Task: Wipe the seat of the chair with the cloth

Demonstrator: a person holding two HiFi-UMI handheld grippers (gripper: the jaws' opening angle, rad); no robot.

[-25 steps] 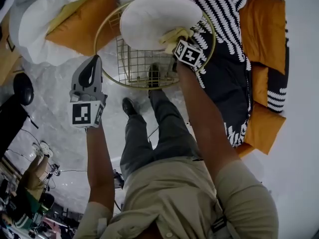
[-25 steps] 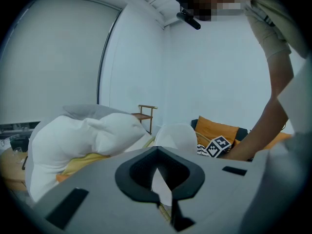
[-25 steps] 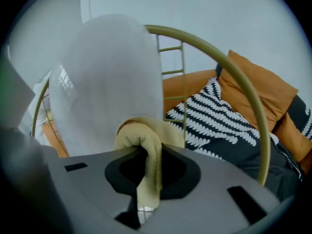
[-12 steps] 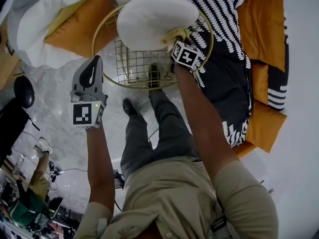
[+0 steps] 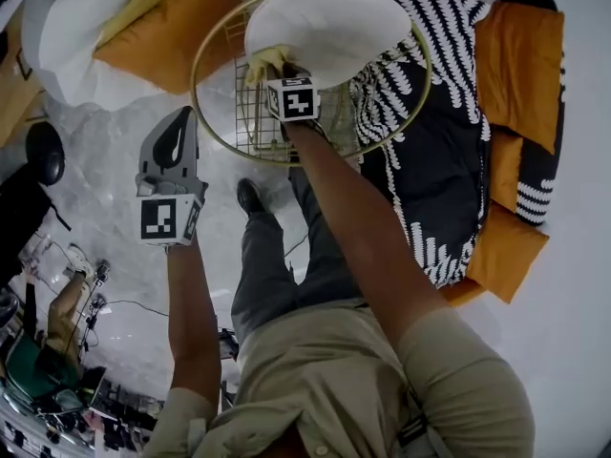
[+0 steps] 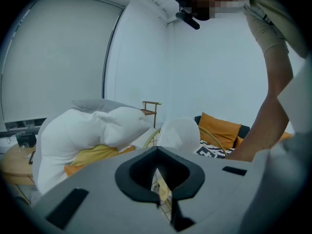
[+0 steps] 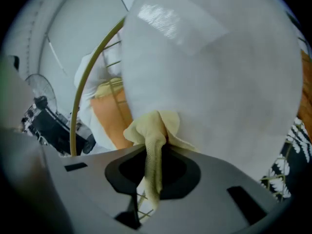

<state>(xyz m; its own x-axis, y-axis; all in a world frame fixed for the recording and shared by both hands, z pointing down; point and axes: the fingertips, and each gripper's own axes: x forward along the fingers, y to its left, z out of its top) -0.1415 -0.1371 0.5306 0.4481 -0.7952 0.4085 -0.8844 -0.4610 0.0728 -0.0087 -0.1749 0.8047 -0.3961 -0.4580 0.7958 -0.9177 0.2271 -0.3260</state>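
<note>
One yellow cloth [image 5: 263,62], pinched in the right gripper [image 5: 275,76], presses against the single wire chair's [image 5: 246,122] white seat cushion [image 5: 334,27]; the left gripper [image 5: 181,114], jaws together, hangs empty beside the chair.

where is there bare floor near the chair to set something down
Bare marble floor lies left of the person's legs, bordered by the chair's gold rim, the white duvet and the black fan. Pale floor is also free right of the orange cushions. Crowded: a white cushion fills the chair, and gear clutters the bottom left.
</note>
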